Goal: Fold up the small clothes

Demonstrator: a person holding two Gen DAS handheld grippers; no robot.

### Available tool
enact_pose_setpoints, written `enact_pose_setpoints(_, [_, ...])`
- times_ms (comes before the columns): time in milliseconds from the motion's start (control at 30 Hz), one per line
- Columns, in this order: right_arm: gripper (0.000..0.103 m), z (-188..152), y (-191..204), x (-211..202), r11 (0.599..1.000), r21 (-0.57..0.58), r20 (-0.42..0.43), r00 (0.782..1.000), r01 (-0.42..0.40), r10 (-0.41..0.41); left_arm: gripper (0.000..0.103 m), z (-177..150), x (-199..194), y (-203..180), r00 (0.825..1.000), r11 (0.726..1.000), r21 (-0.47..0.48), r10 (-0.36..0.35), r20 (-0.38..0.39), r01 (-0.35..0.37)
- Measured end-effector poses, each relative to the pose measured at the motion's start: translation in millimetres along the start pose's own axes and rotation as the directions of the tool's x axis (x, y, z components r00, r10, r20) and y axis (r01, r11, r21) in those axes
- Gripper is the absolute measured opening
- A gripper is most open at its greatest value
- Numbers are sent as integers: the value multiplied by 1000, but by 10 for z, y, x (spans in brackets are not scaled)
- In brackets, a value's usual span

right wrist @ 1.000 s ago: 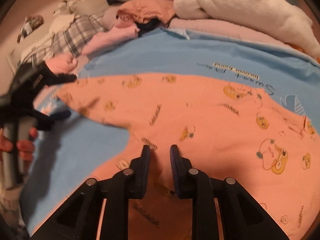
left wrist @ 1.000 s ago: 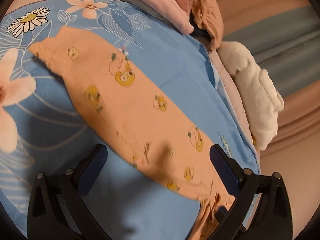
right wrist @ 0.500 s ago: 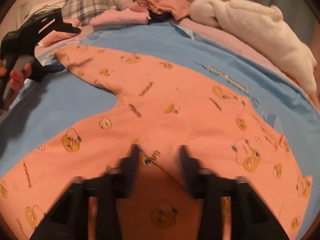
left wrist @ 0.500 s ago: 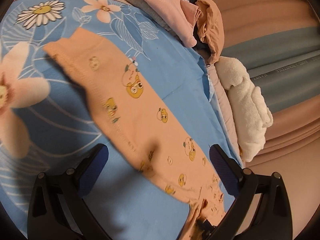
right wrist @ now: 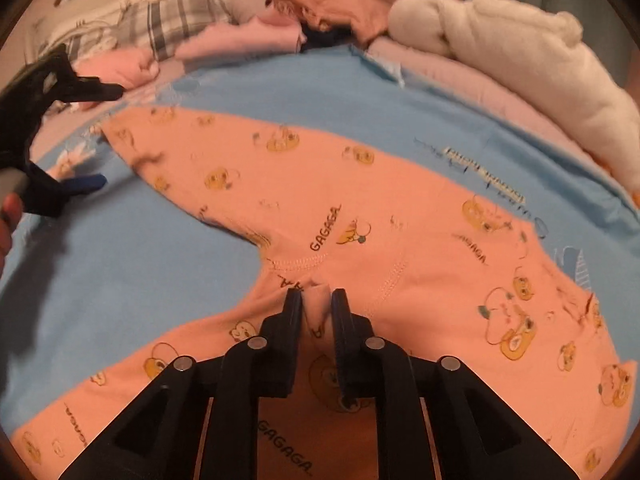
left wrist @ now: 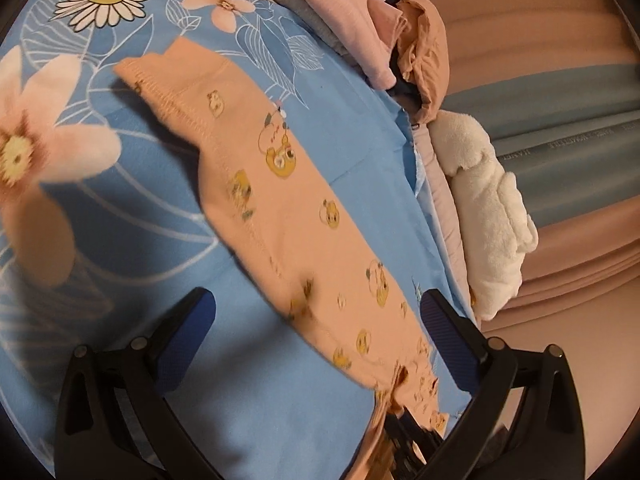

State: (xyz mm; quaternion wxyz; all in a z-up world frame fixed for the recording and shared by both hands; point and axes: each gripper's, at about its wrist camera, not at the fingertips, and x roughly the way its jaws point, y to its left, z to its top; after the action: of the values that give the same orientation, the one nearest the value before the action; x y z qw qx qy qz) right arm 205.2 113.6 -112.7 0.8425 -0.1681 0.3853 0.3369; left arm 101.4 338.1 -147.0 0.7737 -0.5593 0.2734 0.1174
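Right wrist view: orange pants (right wrist: 360, 208) spread flat on blue floral sheet (right wrist: 280, 92), legs toward 10 and 7 o'clock. Right gripper (right wrist: 316, 300) at crotch seam, jaws narrow and opening, fold of orange cloth pinched between them. Left gripper (right wrist: 86, 136) at 9 o'clock by leg cuff, jaws wide apart, nothing held. Piled clothes (right wrist: 224, 28) at 12 o'clock, white fleece (right wrist: 520, 60) at 2.

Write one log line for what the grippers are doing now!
right gripper: opening, pinch of orange pants between jaws | left gripper: open, empty, above pant leg | blue sheet
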Motion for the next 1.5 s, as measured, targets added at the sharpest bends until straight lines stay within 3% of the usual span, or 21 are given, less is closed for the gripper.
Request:
enact_pose_setpoints(67, [43, -3, -58, -173, 996, 68, 51, 998, -52, 49, 102, 70, 38, -9, 1000, 1000, -6, -6, 19, 6])
enact_pose_setpoints(167, [43, -38, -141, -435, 990, 117, 122, 991, -78, 63, 97, 195, 90, 18, 998, 999, -42, -12, 67, 15])
enact_pose_setpoints(267, [43, -118, -223, -656, 990, 131, 160, 986, -60, 39, 68, 353, 151, 87, 996, 996, -91, -3, 88, 11])
enact_pose_setpoints(333, [43, -208, -314, -794, 985, 163, 178, 984, -55, 26, 34, 438, 209, 158, 998, 992, -128, 9, 64, 0])
enact_pose_setpoints(400, [43, -311, -415, -924, 979, 199, 191, 982, -47, 9, 15, 470, 237, 163, 998, 991, -125, 54, 37, -49])
enact_pose_setpoints(500, [43, -490, -586, -1111, 970, 241, 200, 979, -19, -31, 7, 390, 133, -182, 990, 989, 60, 128, 61, -132])
enact_pose_setpoints(633, [43, -730, -822, -1249, 947, 320, 165, 982, 32, -89, 7, 151, -15, -836, 991, 948, 296, 85, 107, -114])
enact_pose_setpoints(733, [43, -897, -958, -1364, 925, 378, 159, 981, 45, -112, 7, -184, -56, -1418, 992, 873, 478, 40, 123, -95])
enact_pose_setpoints(900, [43, -1103, -1078, -1640, 901, 428, 194, 967, 67, -164, 7, -948, 180, -2183, 1000, 745, 666, -5, 20, -10])
enact_pose_setpoints(967, [43, -1176, -1149, -1756, 888, 451, 201, 960, 88, -197, 7, -1409, 376, -2424, 999, 674, 738, 2, -35, 24])
enact_pose_setpoints(1067, [43, -1306, -1262, -1900, 867, 486, 204, 951, 109, -234, 7, -2036, 661, -2560, 992, 584, 808, 40, -123, 77])
enact_pose_setpoints(1167, [43, -1423, -1355, -1980, 847, 515, 188, 947, 132, -262, 11, -2698, 1054, -2532, 972, 486, 868, 141, -188, 98])
enact_pose_setpoints(1200, [43, -1470, -1395, -2000, 838, 527, 178, 946, 141, -271, 20, -2863, 1178, -2487, 962, 466, 878, 174, -210, 107])
enact_pose_setpoints(1300, [43, -1575, -1498, -2032, 815, 560, 154, 947, 151, -282, 73, -3316, 1520, -2286, 912, 399, 907, 310, -270, 133])
enact_pose_setpoints(1333, [44, -1599, -1520, -2041, 807, 570, 145, 947, 157, -287, 75, -3412, 1554, -2244, 907, 369, 920, 328, -264, 134])
enact_pose_setpoints(1400, [44, -1629, -1554, -2062, 796, 583, 141, 946, 160, -293, 78, -3472, 1495, -2229, 918, 322, 937, 318, -239, 133])
enact_pose_setpoints(1433, [44, -1644, -1560, -2075, 793, 588, 142, 944, 161, -297, 78, -3449, 1433, -2223, 916, 324, 934, 308, -257, 154])
enact_pose_setpoints(1500, [44, -1642, -1576, -2074, 788, 595, 147, 943, 156, -297, 79, -3285, 1285, -2216, 914, 353, 915, 270, -302, 197])
